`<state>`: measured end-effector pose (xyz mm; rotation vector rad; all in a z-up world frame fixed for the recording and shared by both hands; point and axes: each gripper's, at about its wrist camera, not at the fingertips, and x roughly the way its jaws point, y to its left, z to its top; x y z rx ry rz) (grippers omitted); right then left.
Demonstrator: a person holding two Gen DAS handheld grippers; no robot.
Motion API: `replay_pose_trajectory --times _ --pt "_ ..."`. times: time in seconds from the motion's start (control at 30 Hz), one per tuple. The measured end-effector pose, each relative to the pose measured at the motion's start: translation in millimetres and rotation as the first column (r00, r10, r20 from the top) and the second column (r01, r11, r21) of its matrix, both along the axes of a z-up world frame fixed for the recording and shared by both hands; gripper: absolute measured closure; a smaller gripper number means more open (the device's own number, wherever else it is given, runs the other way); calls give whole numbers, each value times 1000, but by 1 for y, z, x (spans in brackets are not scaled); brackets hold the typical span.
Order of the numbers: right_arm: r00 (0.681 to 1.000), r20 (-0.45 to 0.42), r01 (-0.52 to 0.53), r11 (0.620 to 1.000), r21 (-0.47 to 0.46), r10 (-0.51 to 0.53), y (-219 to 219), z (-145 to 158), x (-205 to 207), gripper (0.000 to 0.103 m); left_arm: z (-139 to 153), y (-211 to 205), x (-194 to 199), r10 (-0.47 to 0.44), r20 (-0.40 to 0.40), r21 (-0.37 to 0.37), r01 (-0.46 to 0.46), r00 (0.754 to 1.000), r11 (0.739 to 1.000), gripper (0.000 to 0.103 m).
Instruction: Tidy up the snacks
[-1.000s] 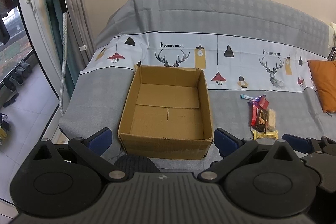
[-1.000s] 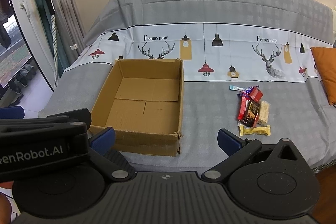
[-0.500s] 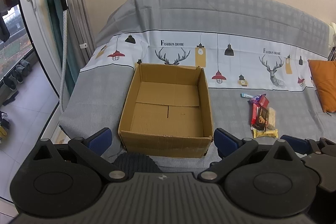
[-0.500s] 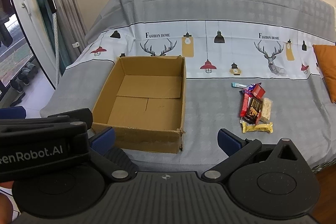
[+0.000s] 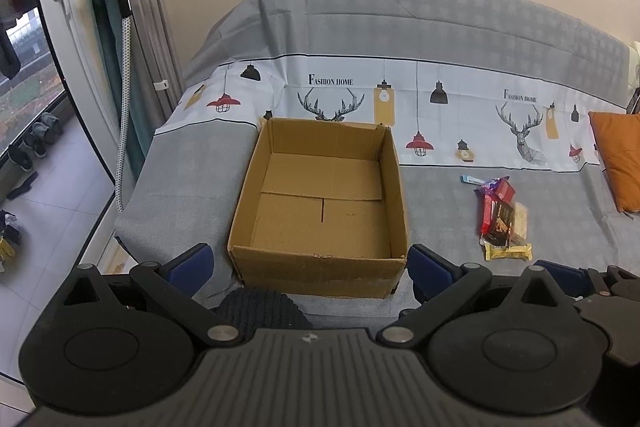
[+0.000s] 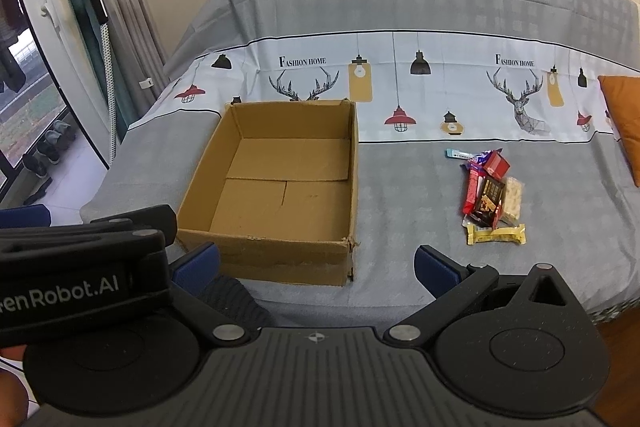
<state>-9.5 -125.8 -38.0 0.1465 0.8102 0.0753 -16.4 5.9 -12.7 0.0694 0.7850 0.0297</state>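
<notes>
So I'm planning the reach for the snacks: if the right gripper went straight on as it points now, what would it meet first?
Probably the sofa cover between the box and the snacks; the right gripper points into that gap, though depth is unclear.

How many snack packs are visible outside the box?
About 7, all in the snack pile right of the empty cardboard box: blue farthest back, yellow bar nearest; overlaps may hide more.

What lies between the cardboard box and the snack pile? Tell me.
Nothing: only bare grey sofa cover separates the cardboard box from the snack pile. The right wrist view shows that stretch most plainly.
</notes>
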Motion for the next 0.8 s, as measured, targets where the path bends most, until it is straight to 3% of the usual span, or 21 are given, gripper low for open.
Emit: replay_pose_trajectory --times 0.47,0.6,0.8 --pt "999 26 25 1000 -15 -25 -6 -15 2 1 -16 -13 9 -15 -4 53 15 1000 999 0" --pt "999 25 48 999 24 -48 -19 -39 9 1 -38 -29 19 -53 -10 72 54 999 996 0" --pt "994 23 102 989 103 -105 -77 -106 28 1 -99 -73 46 -166 -3 58 166 986 984 0"
